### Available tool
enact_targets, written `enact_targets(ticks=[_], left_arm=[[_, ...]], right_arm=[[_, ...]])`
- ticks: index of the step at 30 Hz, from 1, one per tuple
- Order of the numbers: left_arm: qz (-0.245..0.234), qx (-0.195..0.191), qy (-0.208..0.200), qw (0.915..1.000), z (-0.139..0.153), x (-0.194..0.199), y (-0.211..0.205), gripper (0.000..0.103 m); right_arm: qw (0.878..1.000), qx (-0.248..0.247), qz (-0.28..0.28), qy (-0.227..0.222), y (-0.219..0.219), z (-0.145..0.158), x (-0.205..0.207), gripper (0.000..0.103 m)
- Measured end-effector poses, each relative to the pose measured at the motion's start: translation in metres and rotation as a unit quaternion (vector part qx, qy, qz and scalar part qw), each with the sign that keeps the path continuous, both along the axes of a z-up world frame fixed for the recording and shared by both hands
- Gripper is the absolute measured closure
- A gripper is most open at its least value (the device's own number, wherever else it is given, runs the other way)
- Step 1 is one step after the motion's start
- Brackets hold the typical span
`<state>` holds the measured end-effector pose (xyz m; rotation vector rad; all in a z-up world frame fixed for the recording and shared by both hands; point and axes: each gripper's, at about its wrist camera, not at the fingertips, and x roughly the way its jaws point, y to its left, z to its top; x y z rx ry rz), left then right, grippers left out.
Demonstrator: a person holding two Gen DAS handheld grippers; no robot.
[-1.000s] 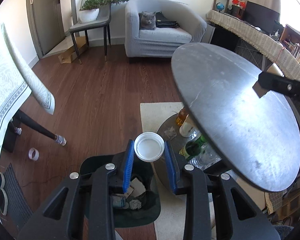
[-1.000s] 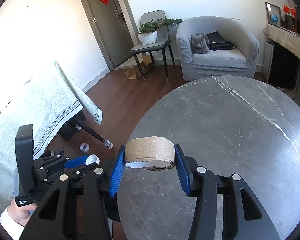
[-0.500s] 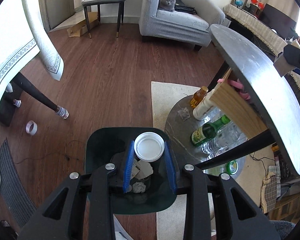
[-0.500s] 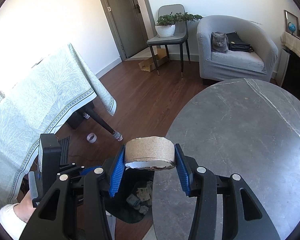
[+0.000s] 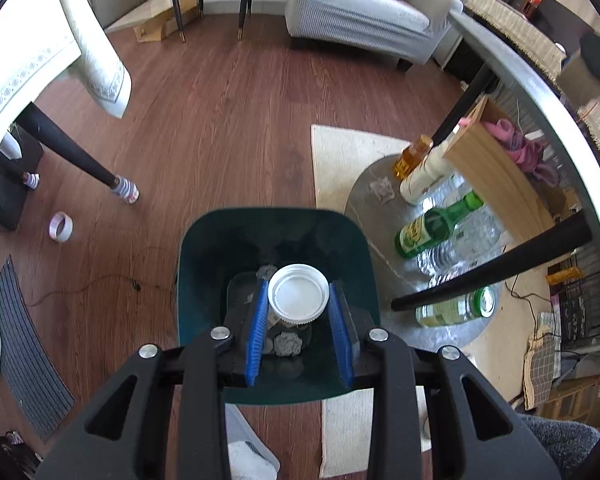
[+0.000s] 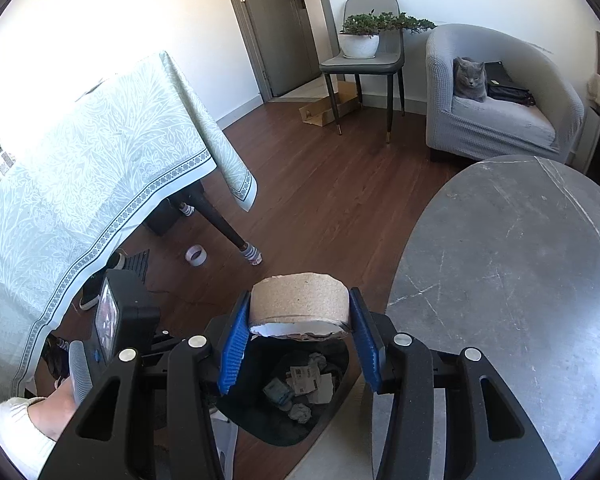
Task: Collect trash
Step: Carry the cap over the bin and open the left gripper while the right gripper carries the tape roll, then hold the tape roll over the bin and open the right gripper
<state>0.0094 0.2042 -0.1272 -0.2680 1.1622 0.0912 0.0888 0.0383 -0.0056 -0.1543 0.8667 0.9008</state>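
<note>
A white round lid (image 5: 298, 293) sits pinched between the blue pads of my left gripper (image 5: 299, 308), which is shut on it and points steeply down into the dark green trash bin (image 5: 204, 248). Crumpled paper and card scraps (image 5: 287, 343) lie at the bin's bottom. My right gripper (image 6: 299, 322) is shut on a brown cardboard roll (image 6: 299, 300) with a torn white edge. It hovers above the same bin (image 6: 332, 404), beside the edge of the grey round table (image 6: 512, 280). The left gripper's body (image 6: 124, 320) and the hand holding it (image 6: 56, 404) show at the lower left.
Under the round table a low grey shelf (image 5: 364, 192) carries several bottles (image 5: 436, 226). A table with a pale green cloth (image 6: 80, 168) stands left. A tape ring (image 5: 61, 227) lies on the wooden floor. A cat (image 6: 469, 79) sits in the grey armchair (image 6: 496, 120).
My left gripper has sunk over the bin with the lid, so the bin now fills the view below it. My right gripper has slid left off the table top to above the bin.
</note>
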Motion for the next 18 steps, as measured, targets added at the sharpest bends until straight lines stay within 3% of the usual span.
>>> enact_targets(ticks=[5,14,18], left_arm=[[-0.005,-0.007,0.004,1.0,-0.005,-0.005,0.005,0.06],[0.027,-0.004,-0.017,0.9995,0.01,-0.019,0.035,0.061],[0.041,0.007,-0.044,0.9981,0.029,-0.026,0.051,0.068]], right_arm=[[1.0,-0.002,0.009,0.004,0.011,-0.004,-0.002,0.055],[0.999,-0.02,0.026,0.016,0.041,-0.019,-0.005,0.055],[0.999,-0.035,0.035,0.02,0.057,-0.029,-0.008,0.055]])
